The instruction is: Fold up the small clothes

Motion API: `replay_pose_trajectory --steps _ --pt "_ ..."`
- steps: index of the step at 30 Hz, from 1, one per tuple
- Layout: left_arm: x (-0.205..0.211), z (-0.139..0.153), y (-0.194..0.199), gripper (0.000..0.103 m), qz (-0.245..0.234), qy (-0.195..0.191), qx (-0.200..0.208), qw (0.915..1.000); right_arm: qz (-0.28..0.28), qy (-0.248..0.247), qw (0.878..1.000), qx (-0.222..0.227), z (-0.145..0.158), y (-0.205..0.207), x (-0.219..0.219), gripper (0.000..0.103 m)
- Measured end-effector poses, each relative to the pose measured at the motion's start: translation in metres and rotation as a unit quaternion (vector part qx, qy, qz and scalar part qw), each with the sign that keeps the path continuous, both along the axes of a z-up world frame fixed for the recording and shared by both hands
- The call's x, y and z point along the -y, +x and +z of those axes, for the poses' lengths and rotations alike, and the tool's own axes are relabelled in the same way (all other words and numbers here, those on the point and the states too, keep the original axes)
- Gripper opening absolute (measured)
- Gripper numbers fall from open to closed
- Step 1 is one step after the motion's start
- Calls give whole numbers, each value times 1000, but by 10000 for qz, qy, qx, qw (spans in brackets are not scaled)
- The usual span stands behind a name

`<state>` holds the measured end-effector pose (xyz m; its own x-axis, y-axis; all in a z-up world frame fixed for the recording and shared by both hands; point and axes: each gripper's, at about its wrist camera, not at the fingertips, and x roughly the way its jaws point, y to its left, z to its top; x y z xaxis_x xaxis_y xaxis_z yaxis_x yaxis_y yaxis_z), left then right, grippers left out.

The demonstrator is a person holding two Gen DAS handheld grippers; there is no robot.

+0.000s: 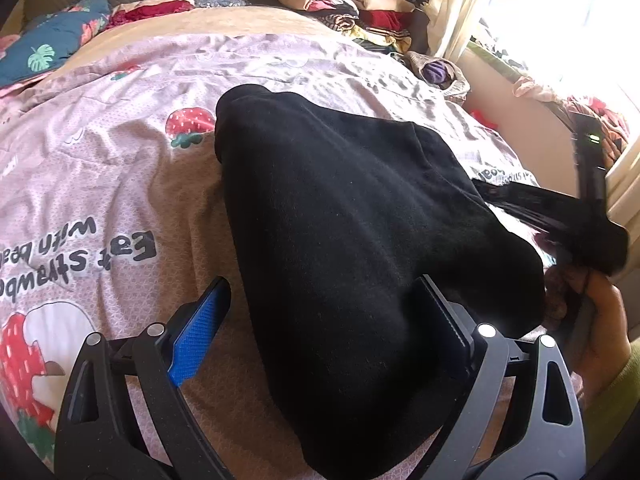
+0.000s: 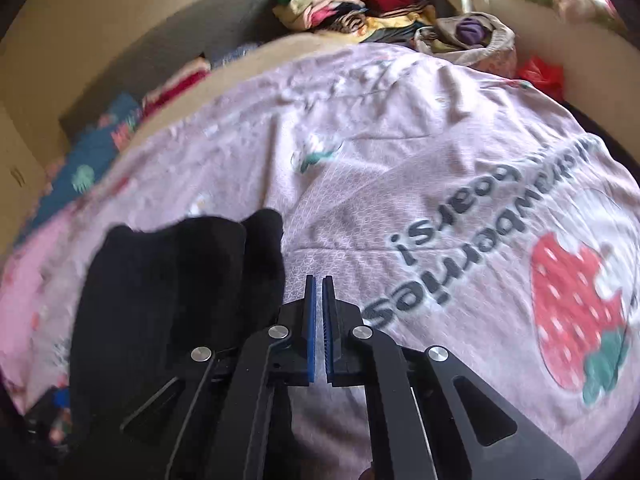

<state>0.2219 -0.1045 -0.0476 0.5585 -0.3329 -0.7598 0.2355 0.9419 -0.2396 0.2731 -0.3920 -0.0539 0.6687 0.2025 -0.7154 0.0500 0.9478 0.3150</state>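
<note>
Black garment (image 1: 360,248) lies in a heap on the pink strawberry-print bedspread (image 1: 100,184), its near part between the 2 spread fingers of the left tongs (image 1: 328,328). Right tongs (image 2: 319,320) hover just beside the garment, blue pads nearly together with nothing between them. Beyond the garment, folded clothes (image 1: 352,4) are stacked at the bed's far end.

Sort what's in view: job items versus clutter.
Job: black garment, left gripper open around it, right gripper shut and empty.
Lying about: folded clothes pile, strawberry bedsheet, blue leaf-print quilt, bag of purple cloth.
</note>
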Motion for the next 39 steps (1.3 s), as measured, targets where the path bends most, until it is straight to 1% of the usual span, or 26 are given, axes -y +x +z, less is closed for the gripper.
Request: replay_pose_trajectory --steps 1,2,3,5,8,9,12,16,18,19,21,22,23,24,25,26,28,30,32,35,36,37,38,39 --pt "0 0 -2 85 6 6 1 10000 38 67 10000 48 4 -6 1 7" --pt "0 1 -2 85 10 9 1 10000 80 157 9998 132 10 -15 1 14" --pt "0 1 -2 85 10 13 8 10000 118 221 9995 197 15 -23 1 26" --pt "0 3 -5 85 15 24 16 10000 241 346 9984 384 27 -43 -1 35" --pt "-2 5 -9 85 32 -6 21 10000 466 407 9963 598 44 -71 -10 38" --pt "-2 5 -11 85 38 -8 27 10000 532 396 9959 623 48 -77 -13 42" --pt "-4 7 -16 85 43 -22 38 10000 672 297 9954 607 52 -99 -22 44" --pt "-6 9 -22 85 51 -56 27 10000 746 379 9958 362 38 -106 -29 46" --pt "-6 9 -26 86 26 -92 12 10000 723 469 9960 240 30 -106 -28 53" --pt "-6 9 -27 89 9 -111 -5 9999 700 519 9960 214 27 -108 -28 55" --pt "-4 6 -29 90 -54 -145 -66 9999 692 578 9958 175 22 -109 -28 55" --pt "-3 5 -29 90 -70 -135 -82 9999 701 618 9955 137 20 -108 -28 54" --pt "-1 4 -29 90 -92 -134 -104 9998 723 702 9948 132 17 -107 -27 33" --pt "1 2 -30 90 -107 -154 -135 9997 743 791 9940 146 16 -108 -26 6" --pt "2 2 -32 90 -128 -213 -159 9996 737 914 9929 189 16 -110 -23 6" --pt "5 2 -33 90 -176 -267 -155 9994 693 917 9930 273 18 -113 -20 5" --pt "9 2 -34 90 -246 -231 -140 9993 631 729 9947 355 22 -115 -16 5" --pt "12 -1 -34 90 -264 -210 -173 9993 526 591 9968 147 14 -112 -14 5" --pt "13 -3 -33 90 -252 -216 -215 9992 551 477 9973 20 6 -111 -18 7" --pt "13 -2 -34 90 -259 -182 -211 9993 520 343 9981 29 9 -114 -21 14" --pt "13 -2 -35 90 -257 -180 -213 9993 506 278 9983 53 10 -115 -21 22" --pt "13 -2 -35 90 -261 -184 -214 9993 466 153 9987 95 13 -119 -23 26" --pt "14 -1 -36 90 -263 -169 -213 9993 410 43 9991 109 14 -121 -23 44" --pt "14 -1 -36 90 -258 -149 -217 9993 353 -64 9993 140 15 -123 -23 56"
